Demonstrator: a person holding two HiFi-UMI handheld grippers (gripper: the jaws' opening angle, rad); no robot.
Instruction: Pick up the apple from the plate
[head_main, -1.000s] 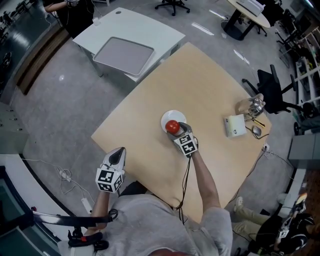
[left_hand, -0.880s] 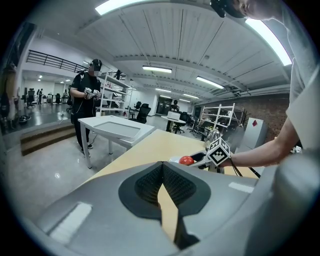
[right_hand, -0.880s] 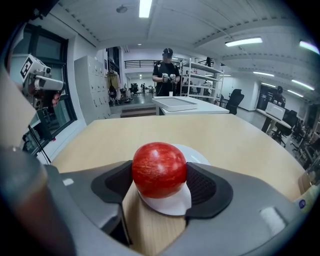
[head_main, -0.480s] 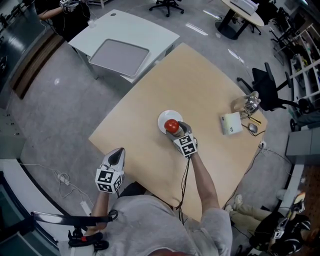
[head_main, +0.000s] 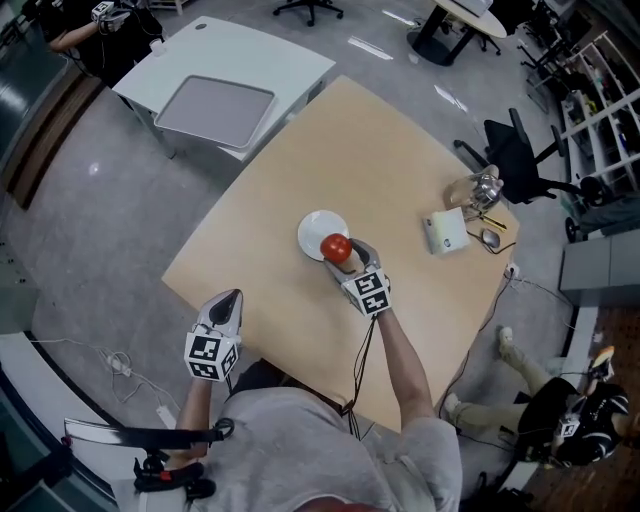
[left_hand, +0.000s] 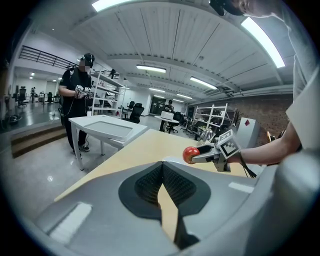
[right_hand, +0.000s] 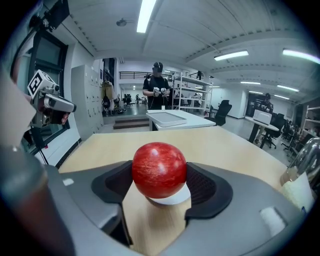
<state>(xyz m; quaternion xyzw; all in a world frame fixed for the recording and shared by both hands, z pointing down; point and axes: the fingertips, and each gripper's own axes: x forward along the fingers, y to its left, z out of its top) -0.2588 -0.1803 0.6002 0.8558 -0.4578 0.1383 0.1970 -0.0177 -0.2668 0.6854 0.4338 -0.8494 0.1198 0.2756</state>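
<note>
- Apple (head_main: 336, 247): close to a ball, so no long axis can be made out. Neither stem nor base shows in any view, so which way it points cannot be told.
- It sits between the jaws of the right gripper (head_main: 342, 252), over the near right rim of the plate (head_main: 314, 228). In the right gripper view a sliver of the plate shows just beneath it. In the left gripper view it hangs clear of the table (head_main: 400, 160).
- Its skin is deep red and glossy, with fine pale streaks and two bright glints from the ceiling lights.
- The plate is round, white and smooth. The table is pale tan with a matt wood look, and its corners are rounded.
- The right gripper has a smooth grey shell and black pads (right_hand: 202, 188) with a fine ribbed grain. Its jaws stand wide and clasp the apple on both flanks, one pad against each side.
- The left gripper (head_main: 231, 299) has the same build, with a black-and-white marker cube (head_main: 209, 356) behind its jaws. It hangs at the table's near edge, well apart from the plate.
- Its jaws are closed tip to tip with nothing between them. Only a narrow wedge of table shows through the gap behind the tips.
</note>
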